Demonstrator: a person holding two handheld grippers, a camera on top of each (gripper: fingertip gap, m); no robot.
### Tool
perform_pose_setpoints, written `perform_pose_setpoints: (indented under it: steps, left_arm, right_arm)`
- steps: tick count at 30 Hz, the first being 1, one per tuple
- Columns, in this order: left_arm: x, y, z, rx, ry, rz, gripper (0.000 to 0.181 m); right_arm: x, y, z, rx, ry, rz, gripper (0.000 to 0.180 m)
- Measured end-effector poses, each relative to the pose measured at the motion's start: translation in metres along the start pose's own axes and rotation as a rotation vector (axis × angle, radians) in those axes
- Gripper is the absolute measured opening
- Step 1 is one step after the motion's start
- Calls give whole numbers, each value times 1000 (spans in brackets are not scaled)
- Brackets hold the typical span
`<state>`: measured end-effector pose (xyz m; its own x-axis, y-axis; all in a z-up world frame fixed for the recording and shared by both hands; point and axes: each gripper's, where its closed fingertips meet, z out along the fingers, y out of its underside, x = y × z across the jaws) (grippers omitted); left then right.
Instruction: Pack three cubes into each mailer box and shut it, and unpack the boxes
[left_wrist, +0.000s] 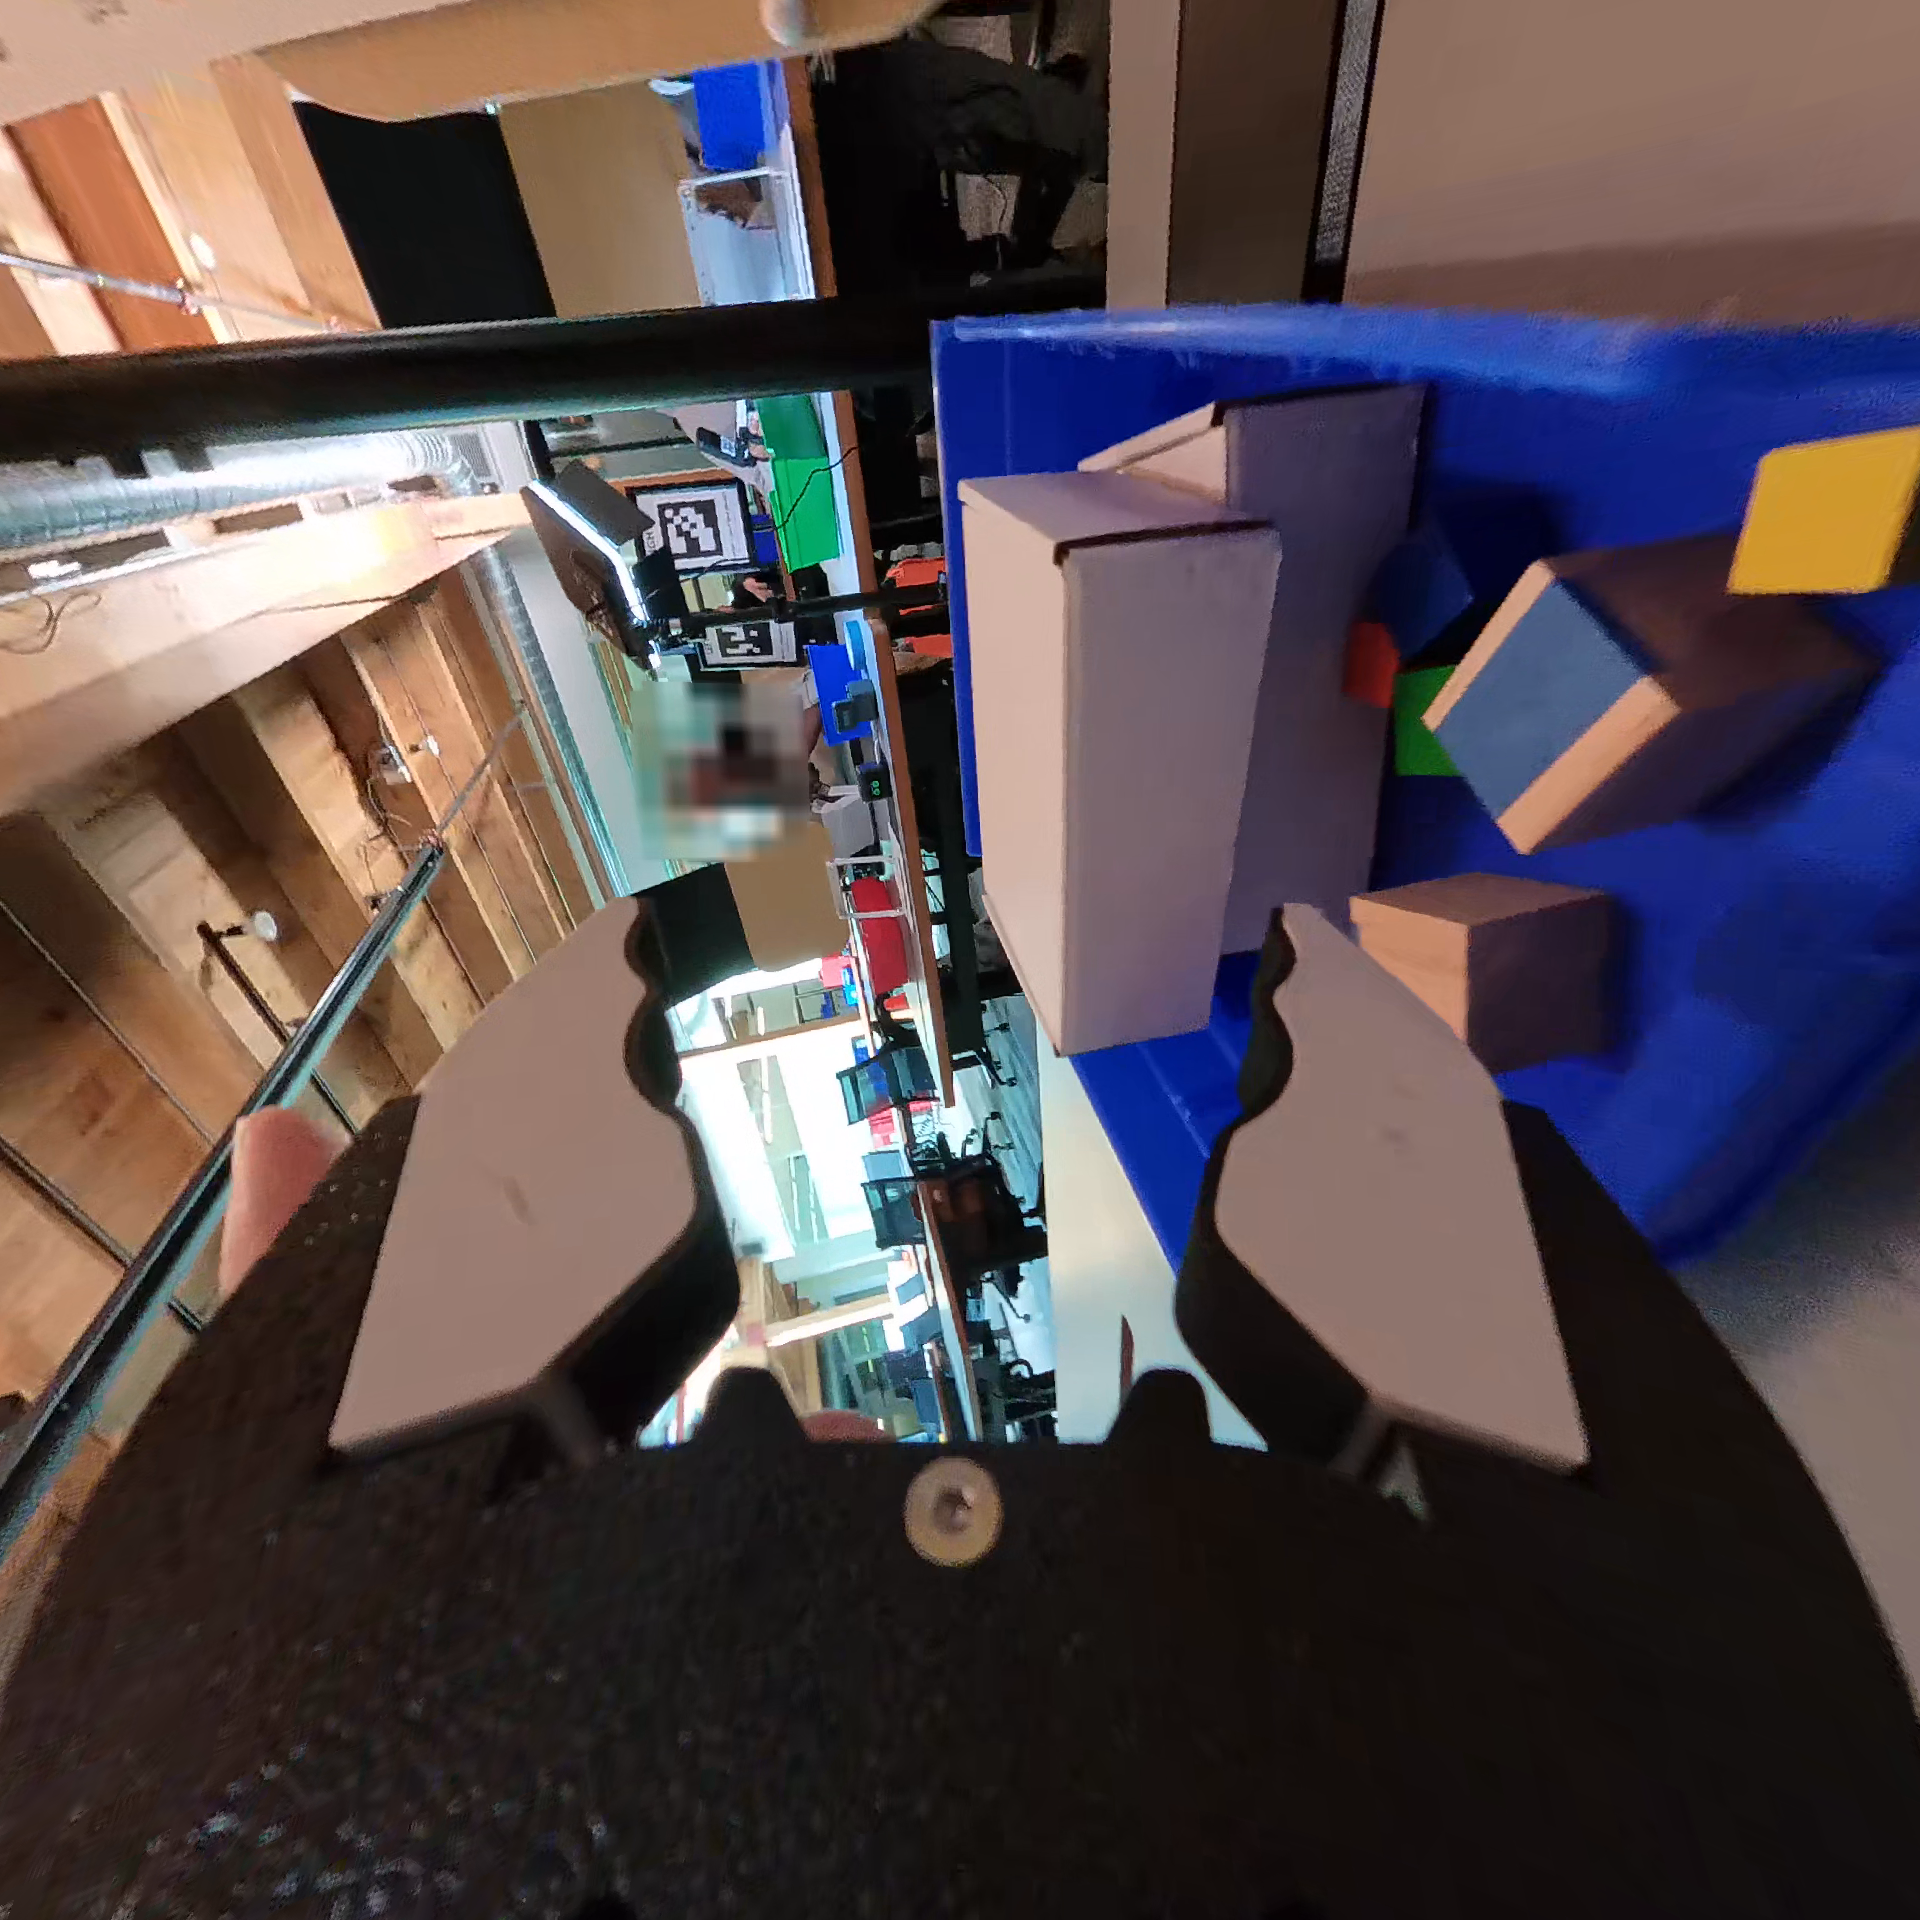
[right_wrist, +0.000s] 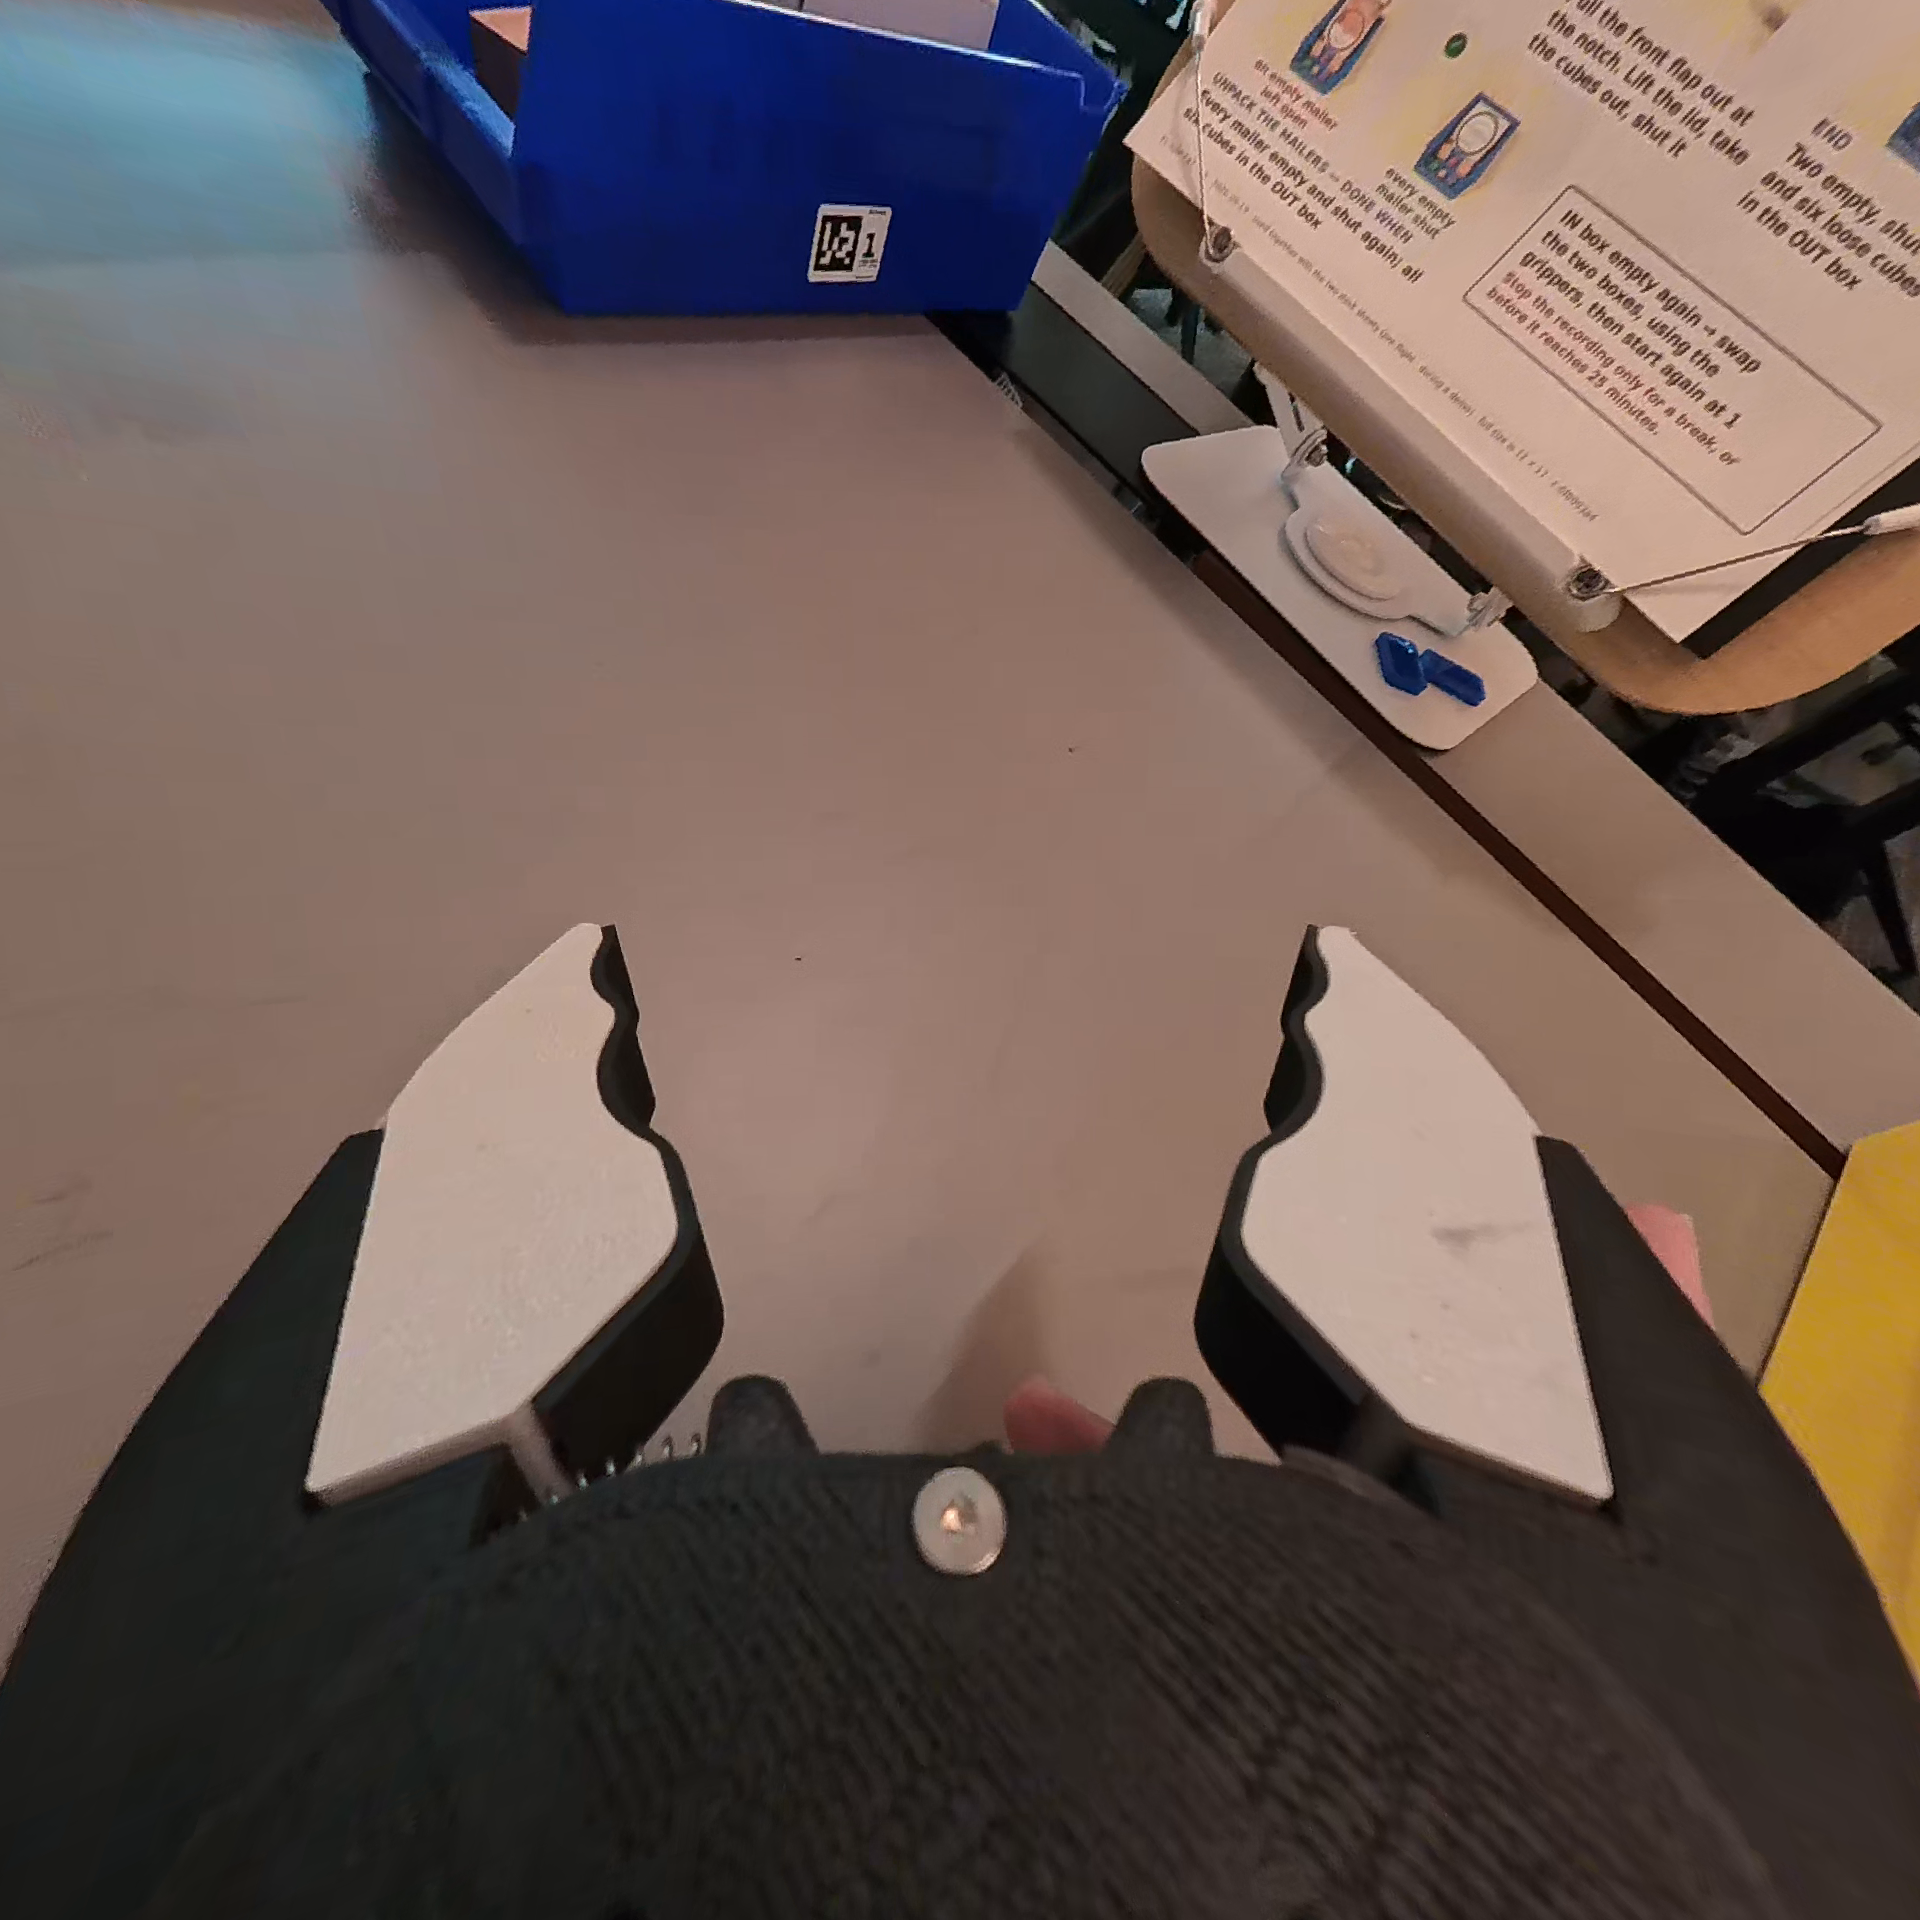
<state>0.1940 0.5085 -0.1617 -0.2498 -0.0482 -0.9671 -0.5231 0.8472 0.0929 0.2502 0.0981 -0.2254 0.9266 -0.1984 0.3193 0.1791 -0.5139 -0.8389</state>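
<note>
Left gripper (left_wrist: 956, 935) is rolled sideways, jaws wide, empty, aimed at the blue bin (left_wrist: 1558, 374) just ahead-right, likely to reach a box (left_wrist: 1122, 748) standing among loose cubes (left_wrist: 1558, 696). Right gripper (right_wrist: 956, 935), also spread and empty, hovers over bare worktop (right_wrist: 727, 675), bin far ahead-left.

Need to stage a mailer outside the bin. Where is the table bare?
Bare: the grey table ahead of the open right gripper, between the blue bin and the white stand base. Crowded: inside the bin, with mailer boxes and cubes.
</note>
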Motion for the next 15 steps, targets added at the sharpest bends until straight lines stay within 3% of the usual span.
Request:
perform_pose_setpoints:
  steps: [5,15]
  left_arm:
    - [14,0,39,29,62,-19,106]
    - [26,-9,85,87,-2,16,107]
  right_arm:
    - [13,-1,-5,25,66,-27,116]
    - [32,15,-1,-6,142,-72,110]
